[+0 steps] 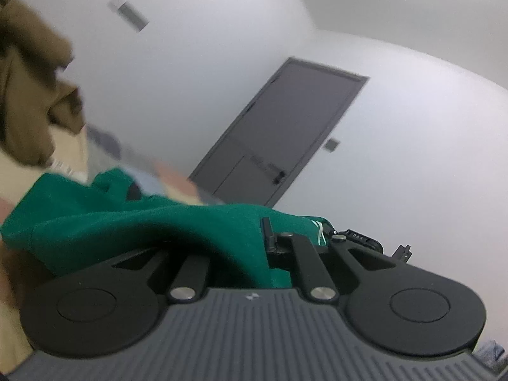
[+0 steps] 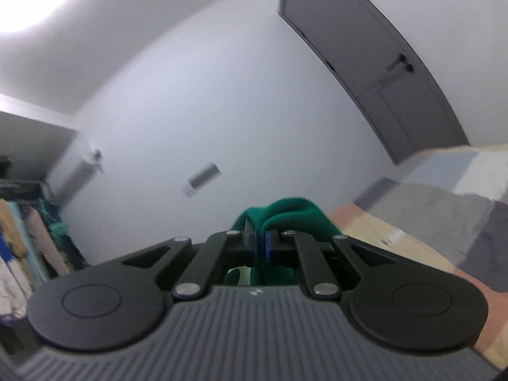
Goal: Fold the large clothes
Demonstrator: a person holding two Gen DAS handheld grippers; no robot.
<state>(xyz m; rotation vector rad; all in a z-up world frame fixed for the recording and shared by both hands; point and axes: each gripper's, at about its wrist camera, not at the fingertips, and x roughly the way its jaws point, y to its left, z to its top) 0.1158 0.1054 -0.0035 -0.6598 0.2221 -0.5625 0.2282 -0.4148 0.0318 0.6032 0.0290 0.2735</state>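
Left gripper [image 1: 270,238] jaws clamped on green garment [image 1: 133,222], cloth draped left across its linkage, right gripper [image 2: 258,241] jaws pinched on a bunched fold of the same garment, patchwork bed [image 2: 438,197] far right, grey door [image 1: 285,130] beyond.

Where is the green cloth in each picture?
Left wrist view: the green cloth stretches from the left edge across the lower middle and drapes over the left tongs, which are shut on it.
Right wrist view: it is a small bunch at the lower centre, pinched in the shut right tongs.
Shared landmark: the grey door on the white wall.
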